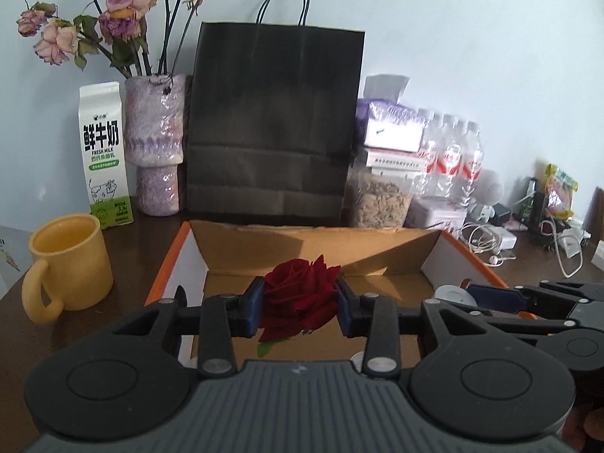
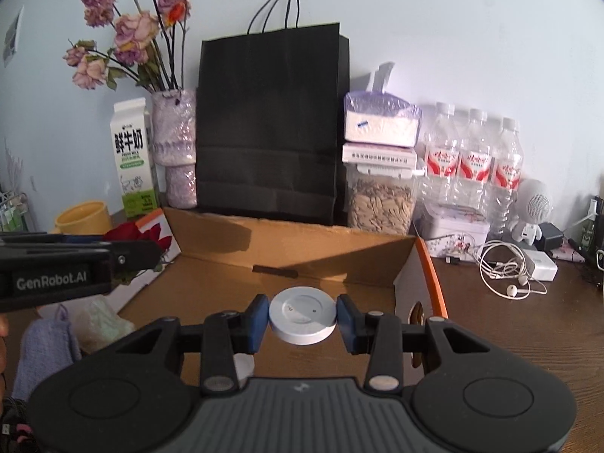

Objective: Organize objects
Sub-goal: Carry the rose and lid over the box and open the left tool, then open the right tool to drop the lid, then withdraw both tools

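The left gripper [image 1: 299, 304] pinches a dark red rose bloom [image 1: 298, 294] between its jaws; the right gripper [image 2: 303, 321] clamps a flat white round disc [image 2: 303, 315], both above the open cardboard box [image 2: 287, 245].

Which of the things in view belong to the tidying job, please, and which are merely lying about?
In the job:
- red rose, held in the left tongs
- white round disc, held in the right tongs
- cardboard box, under both

Lying about:
- yellow mug
- milk carton
- black paper bag
- water bottles
- earphones
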The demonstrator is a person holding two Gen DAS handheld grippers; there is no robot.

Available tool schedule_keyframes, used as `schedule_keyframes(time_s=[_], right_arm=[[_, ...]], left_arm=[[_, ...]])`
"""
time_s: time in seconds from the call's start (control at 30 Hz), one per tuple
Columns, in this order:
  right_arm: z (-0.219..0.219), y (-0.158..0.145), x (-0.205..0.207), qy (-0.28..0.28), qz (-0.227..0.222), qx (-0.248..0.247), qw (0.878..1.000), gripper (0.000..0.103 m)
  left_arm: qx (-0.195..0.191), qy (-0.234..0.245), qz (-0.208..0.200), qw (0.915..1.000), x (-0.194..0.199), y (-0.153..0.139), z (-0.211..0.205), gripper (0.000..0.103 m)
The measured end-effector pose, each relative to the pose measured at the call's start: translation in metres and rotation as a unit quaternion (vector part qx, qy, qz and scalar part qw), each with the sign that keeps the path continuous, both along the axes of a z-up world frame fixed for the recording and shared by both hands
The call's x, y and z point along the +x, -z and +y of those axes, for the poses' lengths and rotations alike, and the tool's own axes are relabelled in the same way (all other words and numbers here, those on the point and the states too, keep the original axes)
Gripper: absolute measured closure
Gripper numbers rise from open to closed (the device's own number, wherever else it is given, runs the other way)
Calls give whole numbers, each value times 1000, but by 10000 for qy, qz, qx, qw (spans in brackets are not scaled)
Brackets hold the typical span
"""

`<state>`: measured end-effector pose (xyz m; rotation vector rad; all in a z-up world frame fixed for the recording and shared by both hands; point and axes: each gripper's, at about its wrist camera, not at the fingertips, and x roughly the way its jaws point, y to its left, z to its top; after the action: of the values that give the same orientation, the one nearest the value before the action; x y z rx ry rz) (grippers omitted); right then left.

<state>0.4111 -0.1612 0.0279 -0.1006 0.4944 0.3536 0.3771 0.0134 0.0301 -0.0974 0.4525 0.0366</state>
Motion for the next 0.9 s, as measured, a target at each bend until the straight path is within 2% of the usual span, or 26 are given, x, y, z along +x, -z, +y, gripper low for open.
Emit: schedule_keyframes(time_s=[0.13,0.23,0.27,0.3,0.33,0.37,0.4,0.43,0.63,0.9], right_arm=[[-1,4,2,52,73,-34,10000,65],[-3,5,3,111,109,-42,9999,64],[-4,5,3,138,135,-62,9998,65],[-5,6,4,176,157,-69,9997,62],[-6,6,5,217,186,-67,9996,48],[-7,6,6,251,201,-62,9995,37],[-8,7,6,278,210,-55,9994,14],[-9,7,8,323,226,-65,9992,0],[-11,8,10,395,278,-98,9988,0],[-10,8,9,385,257,-94,9989,0]], left_arm=[[49,48,25,10000,0,2,-2,64],[60,43,55,10000,0,3,-3,60],[69,11,75,9999,1,4,-3,52],[65,-14,105,9999,2,5,-2,35],[57,-57,144,9999,3,5,-1,21],[89,-117,165,9998,4,6,-1,0],[166,-176,133,9996,3,6,-2,0],[231,-212,165,9994,3,7,-2,0],[158,-376,313,9987,6,9,6,0],[166,-354,315,9987,7,8,4,0]])
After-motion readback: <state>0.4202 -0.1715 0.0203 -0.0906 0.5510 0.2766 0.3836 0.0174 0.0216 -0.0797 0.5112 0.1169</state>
